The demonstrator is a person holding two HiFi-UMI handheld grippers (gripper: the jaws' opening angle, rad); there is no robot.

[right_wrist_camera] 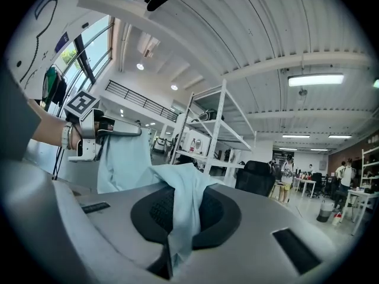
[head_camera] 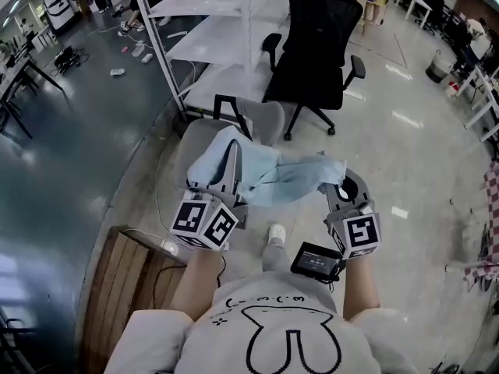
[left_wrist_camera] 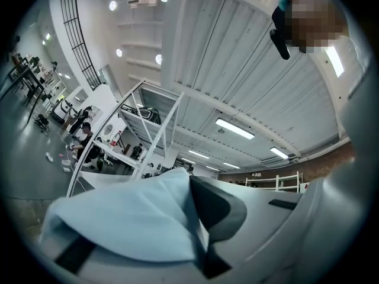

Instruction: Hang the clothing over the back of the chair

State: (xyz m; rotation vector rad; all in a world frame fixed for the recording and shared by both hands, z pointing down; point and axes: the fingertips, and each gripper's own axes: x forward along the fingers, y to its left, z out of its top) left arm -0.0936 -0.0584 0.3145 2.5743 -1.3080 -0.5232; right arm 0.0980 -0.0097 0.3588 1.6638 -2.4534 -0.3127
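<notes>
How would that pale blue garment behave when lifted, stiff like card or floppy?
Probably floppy: the garment hangs in folds between the left gripper and right gripper. Likely light, since thin pinched corners carry it. It would probably drape easily over the grey chair, though it might slide off.

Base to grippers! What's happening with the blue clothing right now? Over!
Left gripper and right gripper both shut on the light blue clothing. Clothing stretched between them, by the grey chair, not yet hung. Nothing seen blocking.
</notes>
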